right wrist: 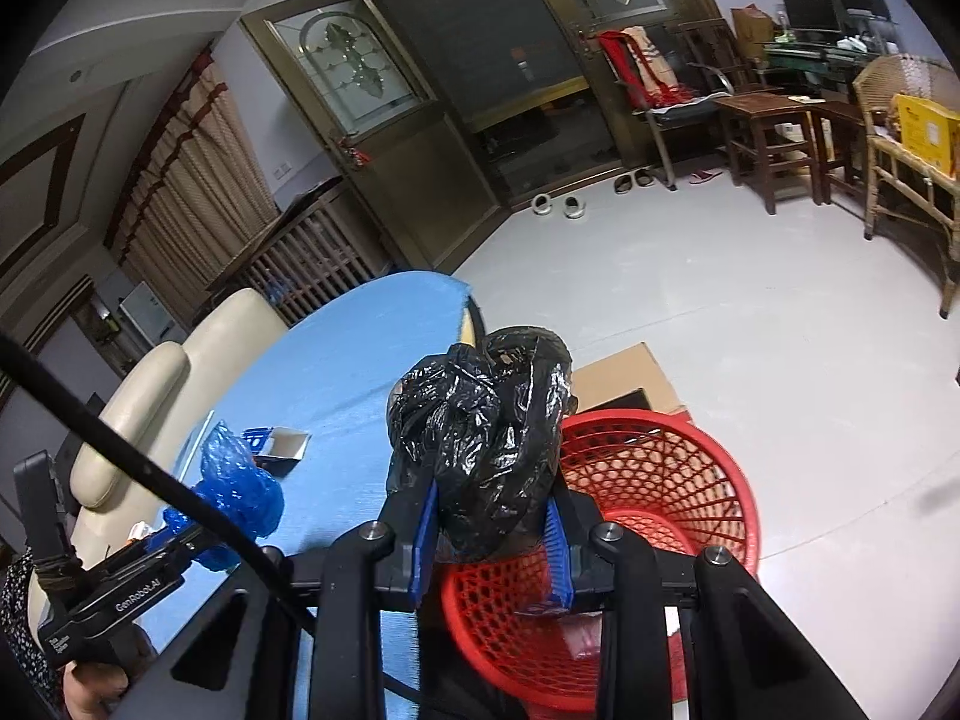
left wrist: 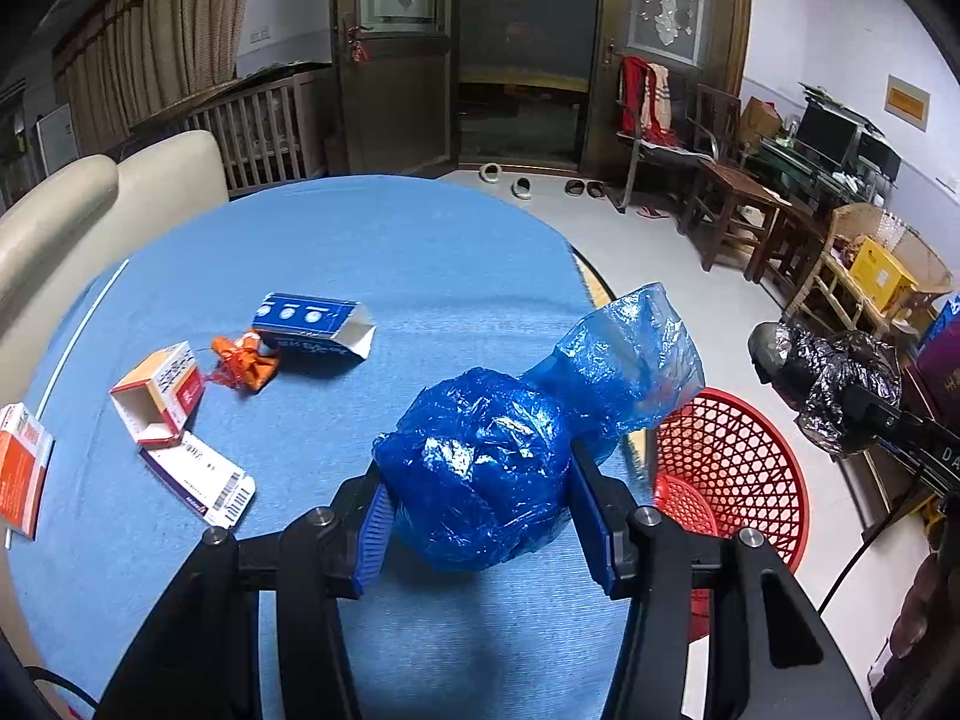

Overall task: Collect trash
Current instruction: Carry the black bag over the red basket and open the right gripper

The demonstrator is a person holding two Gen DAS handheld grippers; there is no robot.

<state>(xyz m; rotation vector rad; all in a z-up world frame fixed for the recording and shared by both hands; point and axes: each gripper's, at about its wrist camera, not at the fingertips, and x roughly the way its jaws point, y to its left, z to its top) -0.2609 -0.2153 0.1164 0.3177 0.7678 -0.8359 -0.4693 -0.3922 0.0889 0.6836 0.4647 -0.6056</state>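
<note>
only "genrobot.ai" reads clearly, printed on the left gripper (right wrist: 198,531) body.

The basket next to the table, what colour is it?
Red, an open plastic lattice. The basket shows best in the right wrist view.

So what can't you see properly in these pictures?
- Inside the blue bag, left wrist view: the crumpled plastic hides its contents.
- Inside the black bag, right wrist view: the opaque plastic hides it.
- Bottom of the red basket, right wrist view: the right gripper and bag cover it.
- Orange box, left wrist view: cut off by the picture's edge.
- Print on the blue box: too small.
</note>
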